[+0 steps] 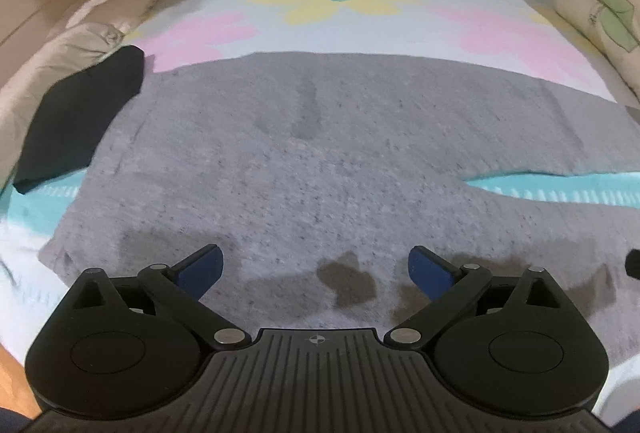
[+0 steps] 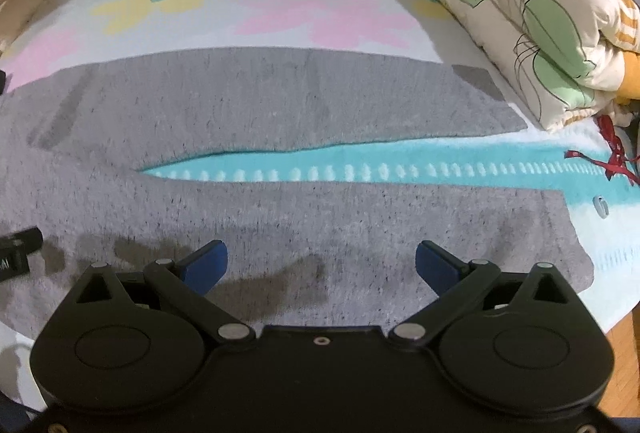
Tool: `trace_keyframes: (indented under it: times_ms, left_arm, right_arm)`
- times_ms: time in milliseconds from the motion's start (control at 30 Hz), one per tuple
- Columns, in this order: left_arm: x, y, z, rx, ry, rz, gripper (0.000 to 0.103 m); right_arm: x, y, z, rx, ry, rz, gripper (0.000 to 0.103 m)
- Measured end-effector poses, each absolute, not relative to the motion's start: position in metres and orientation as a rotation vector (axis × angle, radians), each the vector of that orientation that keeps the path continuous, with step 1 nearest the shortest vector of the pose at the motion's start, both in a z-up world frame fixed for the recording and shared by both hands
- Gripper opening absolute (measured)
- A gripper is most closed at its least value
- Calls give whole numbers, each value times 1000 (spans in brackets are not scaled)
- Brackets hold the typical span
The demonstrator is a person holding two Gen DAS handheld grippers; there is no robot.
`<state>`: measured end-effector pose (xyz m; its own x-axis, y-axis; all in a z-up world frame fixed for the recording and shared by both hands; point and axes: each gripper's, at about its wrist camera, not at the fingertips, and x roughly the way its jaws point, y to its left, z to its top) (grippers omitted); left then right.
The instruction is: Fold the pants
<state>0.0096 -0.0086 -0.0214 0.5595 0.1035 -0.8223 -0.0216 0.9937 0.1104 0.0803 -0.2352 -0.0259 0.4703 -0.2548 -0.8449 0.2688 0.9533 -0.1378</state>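
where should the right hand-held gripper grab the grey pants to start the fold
Probably the near leg's cuff, coming in from the right. The grey pants lie flat with legs split, and that hem edge lies free on the bedspread. The right hand-held gripper is open.

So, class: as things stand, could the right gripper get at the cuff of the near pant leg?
Probably yes. The right gripper is open above the grey pants, and the near leg's cuff lies flat and uncovered to its right, with nothing between them.
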Motion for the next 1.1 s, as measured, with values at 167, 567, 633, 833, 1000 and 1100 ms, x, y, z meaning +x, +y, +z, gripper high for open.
trace_keyframes:
  times_ms: [167, 567, 633, 833, 1000, 1100]
  left_arm:
    - [7, -12, -14, 138, 942, 79, 100]
    - [59, -21, 15, 221, 923, -7, 96]
    - [77, -23, 22, 233, 908, -20, 94]
    - [122, -33, 9, 343, 906, -35, 94]
    - [148, -27, -42, 291, 1068, -84, 85]
    - [152, -23, -72, 289, 1156, -100, 79]
  right_arm:
    - [80, -237, -32, 18, 1045, -331, 100]
    - [92, -248, -33, 40, 1122, -297, 91]
    - [104, -257, -28, 89, 1137, -286, 89]
    - [165, -289, -17, 211, 1157, -334, 88]
    - [232, -320, -25, 338, 1137, -414, 88]
    - [267, -339, -36, 443, 1116, -460, 88]
